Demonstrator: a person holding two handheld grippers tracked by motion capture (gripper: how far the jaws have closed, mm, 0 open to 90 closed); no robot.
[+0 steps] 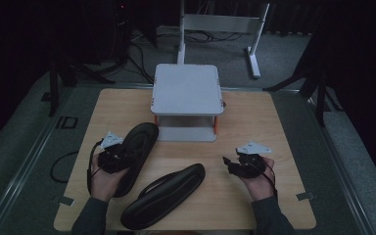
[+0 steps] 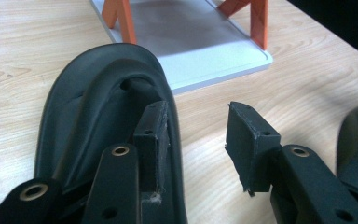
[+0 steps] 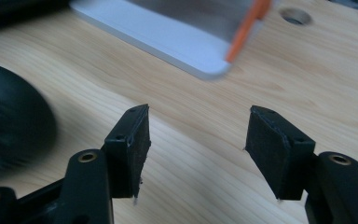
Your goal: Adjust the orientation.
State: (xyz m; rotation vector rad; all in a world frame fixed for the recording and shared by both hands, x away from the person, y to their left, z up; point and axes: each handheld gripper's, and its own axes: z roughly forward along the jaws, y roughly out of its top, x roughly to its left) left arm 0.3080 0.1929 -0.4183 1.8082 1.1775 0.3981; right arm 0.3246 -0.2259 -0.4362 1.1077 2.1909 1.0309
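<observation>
With my left claw (image 2: 193,135) spread astride the rim of the left slipper (image 1: 136,147) on the worktop (image 1: 254,117) and right claw (image 3: 198,140) spread empty, I judge the thin rim could slip on closing

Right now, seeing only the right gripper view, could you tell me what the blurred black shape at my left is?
Observer: It is a black slipper lying near the front of the table.
Operator: Thank you. Is it the only one?
Observer: No, a second slipper lies to its left in the high view, its toe toward the grey stand.
Operator: And where is the left gripper?
Observer: The left gripper is open, its jaws astride that second slipper's side edge.
</observation>
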